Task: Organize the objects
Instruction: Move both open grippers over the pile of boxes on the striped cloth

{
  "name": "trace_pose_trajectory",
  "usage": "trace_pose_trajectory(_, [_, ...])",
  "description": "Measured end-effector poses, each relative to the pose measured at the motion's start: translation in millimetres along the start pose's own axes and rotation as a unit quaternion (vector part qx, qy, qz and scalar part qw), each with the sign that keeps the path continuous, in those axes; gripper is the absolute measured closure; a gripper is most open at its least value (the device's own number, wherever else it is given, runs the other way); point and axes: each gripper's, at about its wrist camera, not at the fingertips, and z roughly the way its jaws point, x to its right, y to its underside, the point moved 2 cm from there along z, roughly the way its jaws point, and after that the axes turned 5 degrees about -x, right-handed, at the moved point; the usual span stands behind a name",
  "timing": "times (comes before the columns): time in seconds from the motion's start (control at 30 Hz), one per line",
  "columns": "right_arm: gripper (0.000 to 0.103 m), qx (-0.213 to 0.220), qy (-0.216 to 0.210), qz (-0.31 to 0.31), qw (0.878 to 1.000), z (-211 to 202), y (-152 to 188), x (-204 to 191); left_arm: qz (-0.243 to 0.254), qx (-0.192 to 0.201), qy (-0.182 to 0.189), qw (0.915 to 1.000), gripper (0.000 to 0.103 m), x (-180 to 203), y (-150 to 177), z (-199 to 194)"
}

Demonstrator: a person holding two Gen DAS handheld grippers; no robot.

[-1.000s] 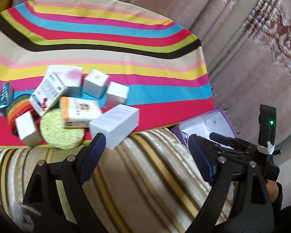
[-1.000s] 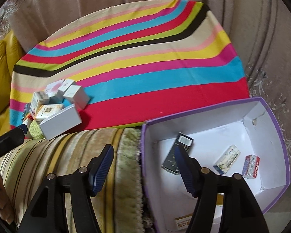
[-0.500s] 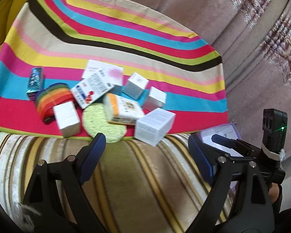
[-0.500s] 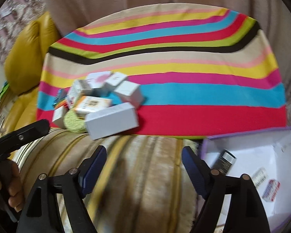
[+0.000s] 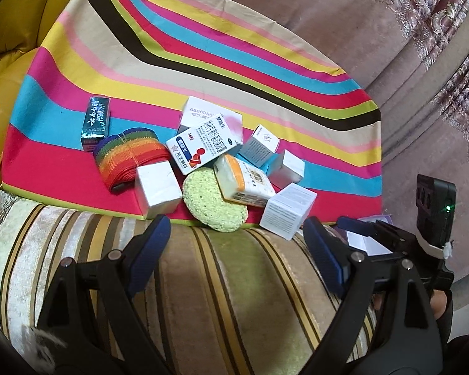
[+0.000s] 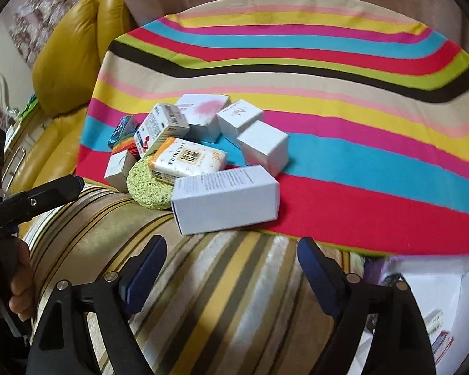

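Lying at the left of the striped cloth (image 5: 203,72), a dark green carton (image 5: 96,122) sits apart from the clutter; beside it come a rainbow strap roll (image 5: 128,156), a small white box (image 5: 158,189), a green round sponge (image 5: 214,203), an orange-topped packet (image 5: 245,181) and a long white box (image 6: 226,198) at the cloth's near edge. Above the striped cushion (image 5: 228,297), the left claw (image 5: 234,256) stands spread and empty. Farther right, the right claw (image 6: 231,273) is opening, nothing between its pads. A purple-rimmed box (image 6: 422,284) sits far right.
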Motion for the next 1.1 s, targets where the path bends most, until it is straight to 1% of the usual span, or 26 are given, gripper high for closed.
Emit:
trace_pose_trajectory(0.23, [0.012, -0.021, -0.009, -0.023, 0.999, 18, -12, -2, -0.008, -0.003, 0.009, 0.9999, 0.014, -5, -2, 2])
trace_pose_trajectory(0.57, [0.011, -0.035, 0.001, -0.052, 0.998, 33, -23, -5, -0.014, -0.003, 0.005, 0.9999, 0.014, -14, -12, 8])
trace_pose_trajectory(0.87, [0.011, -0.038, 0.003, -0.056, 0.998, 41, -29, -2, -0.021, 0.013, -0.008, 0.9997, 0.014, -20, -34, 17])
trace_pose_trajectory(0.97, [0.011, -0.037, 0.004, -0.056, 0.998, 44, -32, 0, -0.032, 0.019, -0.010, 0.9993, 0.014, -23, -44, 24])
trace_pose_trajectory(1.1, [0.011, -0.034, 0.011, -0.053, 0.998, 46, -36, 2, -0.053, 0.017, -0.009, 0.9984, 0.014, -27, -55, 36])
